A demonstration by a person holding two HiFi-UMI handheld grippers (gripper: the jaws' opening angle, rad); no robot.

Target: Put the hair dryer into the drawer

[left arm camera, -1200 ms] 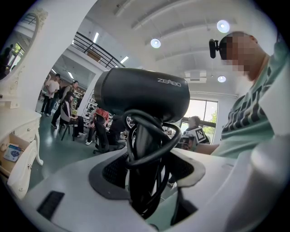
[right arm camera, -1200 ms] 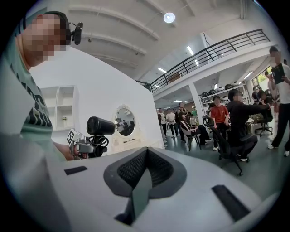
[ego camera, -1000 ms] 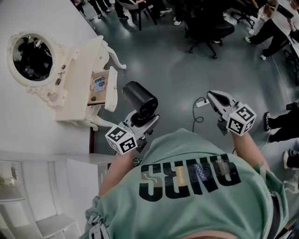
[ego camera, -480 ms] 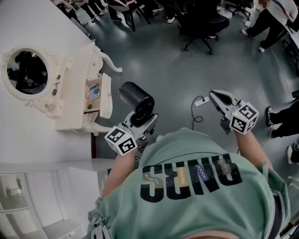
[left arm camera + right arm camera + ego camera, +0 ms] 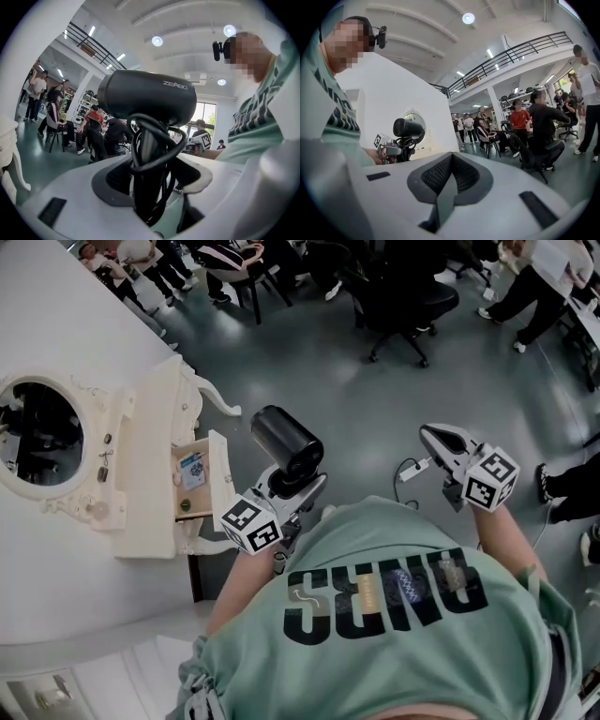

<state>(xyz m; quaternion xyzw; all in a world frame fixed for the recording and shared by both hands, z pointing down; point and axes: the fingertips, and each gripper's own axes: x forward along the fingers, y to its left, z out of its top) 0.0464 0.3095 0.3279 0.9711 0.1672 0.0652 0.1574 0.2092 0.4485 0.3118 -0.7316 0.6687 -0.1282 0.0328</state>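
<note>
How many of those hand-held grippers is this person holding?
2. The left hand-held gripper clamps the black hair dryer beside the open drawer; the right hand-held gripper, shut and empty, is out over the grey floor. None seems hidden.

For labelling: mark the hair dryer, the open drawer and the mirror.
hair dryer [image 5: 286, 440], head view, black barrel.
drawer [image 5: 222, 474], head view, its white front panel.
mirror [image 5: 37, 432], head view, dark glass.

The black barrel-bodied hair dryer [image 5: 286, 440] [image 5: 147, 96] stands upright, its cord looped round the handle, which is clamped in the left gripper [image 5: 292, 486]. The cream wooden drawer [image 5: 221, 479] stands pulled open just left of it, not touching, with a few small items inside.
</note>
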